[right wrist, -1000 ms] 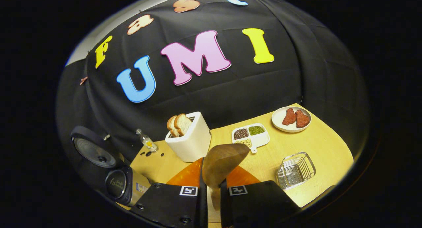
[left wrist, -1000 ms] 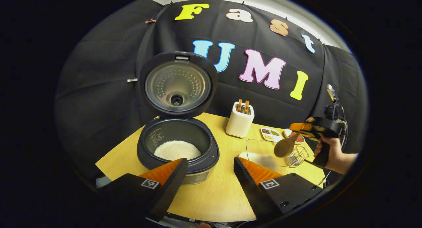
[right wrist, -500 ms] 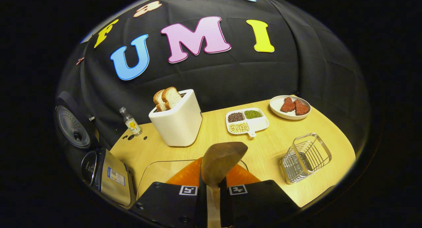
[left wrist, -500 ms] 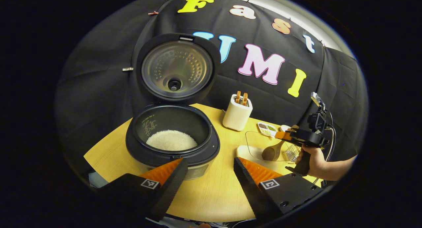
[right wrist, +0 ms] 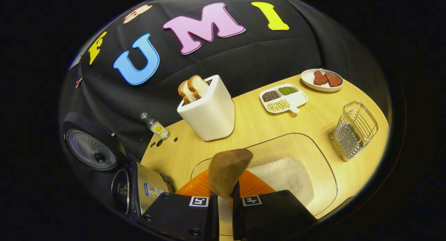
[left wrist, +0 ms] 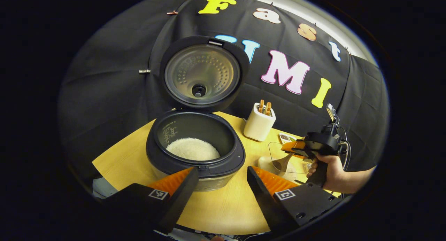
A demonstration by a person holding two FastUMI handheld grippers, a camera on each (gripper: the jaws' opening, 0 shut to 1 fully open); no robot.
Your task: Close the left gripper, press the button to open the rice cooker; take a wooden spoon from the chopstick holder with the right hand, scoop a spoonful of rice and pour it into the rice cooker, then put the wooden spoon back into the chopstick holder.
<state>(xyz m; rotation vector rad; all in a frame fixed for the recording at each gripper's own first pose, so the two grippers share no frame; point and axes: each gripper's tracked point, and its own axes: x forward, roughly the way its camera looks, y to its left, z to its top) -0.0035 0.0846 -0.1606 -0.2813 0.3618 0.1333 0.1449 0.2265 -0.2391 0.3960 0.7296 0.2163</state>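
Hovering near the counter's [left wrist: 223, 209] front edge, the left gripper [left wrist: 221, 185] had its jaws apart and empty before the dark round rice cooker [left wrist: 195, 154], whose lid stood raised over white rice, ready for pouring. Farther right, a hand [left wrist: 331, 171] carried the right gripper [left wrist: 291, 147] over the clear plastic tray [left wrist: 278, 154]. Seen from the right gripper [right wrist: 223, 206], its jaws clamped the brown wooden spoon [right wrist: 228, 169], bowl angled down toward the tray's rice pile [right wrist: 285, 175], probably for scooping; the wire chopstick holder [right wrist: 355, 129] stood beside the tray.
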